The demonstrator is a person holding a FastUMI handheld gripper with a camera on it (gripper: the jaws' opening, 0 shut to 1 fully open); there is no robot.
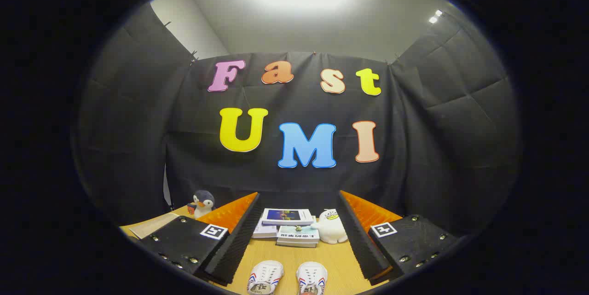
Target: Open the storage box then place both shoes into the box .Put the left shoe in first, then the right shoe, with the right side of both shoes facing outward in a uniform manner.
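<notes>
White shoes with red-blue stripes; wood-tone table; grey-white penguin plush.

Two shoes lie between the spread jaws, books beyond.

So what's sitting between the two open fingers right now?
In the gripper view, the two white shoes lie side by side on the wooden table between the open gripper fingers; beyond them, stacked books and a white duck plush.
</notes>
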